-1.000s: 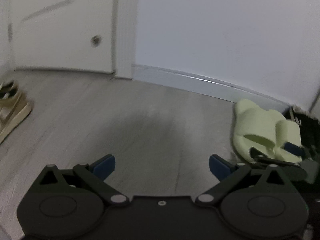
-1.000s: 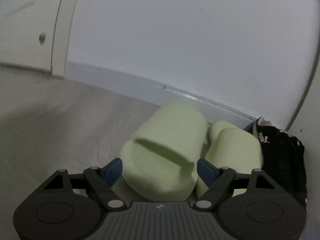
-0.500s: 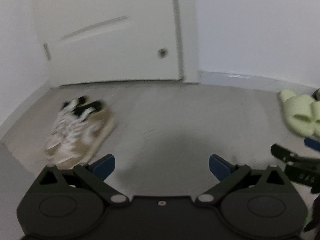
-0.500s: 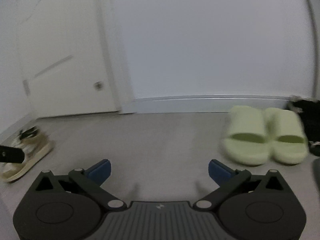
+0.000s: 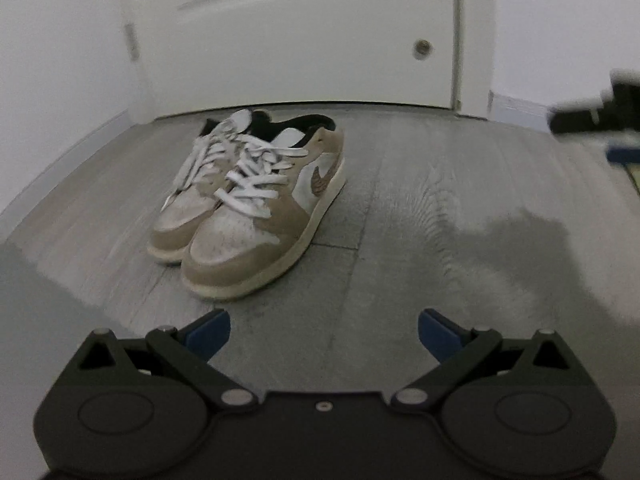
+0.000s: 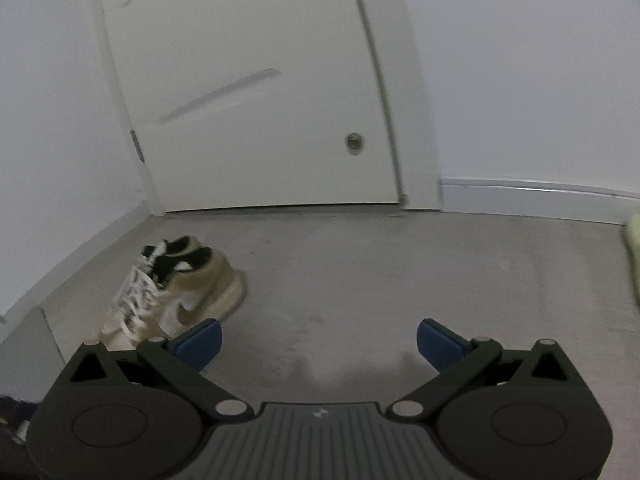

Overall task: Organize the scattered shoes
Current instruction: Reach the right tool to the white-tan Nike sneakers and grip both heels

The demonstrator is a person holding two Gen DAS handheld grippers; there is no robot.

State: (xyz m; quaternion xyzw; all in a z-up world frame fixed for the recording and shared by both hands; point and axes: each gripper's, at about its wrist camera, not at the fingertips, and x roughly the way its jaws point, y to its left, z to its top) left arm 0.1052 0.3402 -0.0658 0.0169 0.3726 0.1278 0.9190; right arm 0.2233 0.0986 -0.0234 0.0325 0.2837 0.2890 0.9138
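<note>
Since the earlier frame I swung both released hand-held grippers, left hand-held gripper (image 5: 323, 330) and right hand-held gripper (image 6: 319, 340), so the paired tan sneakers (image 5: 248, 204) lie just ahead for judging alignment.

White door (image 6: 256, 112), grey floor (image 5: 420, 216)

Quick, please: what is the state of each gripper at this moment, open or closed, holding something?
Left gripper: open, holding nothing.
Right gripper: open, holding nothing.
</note>
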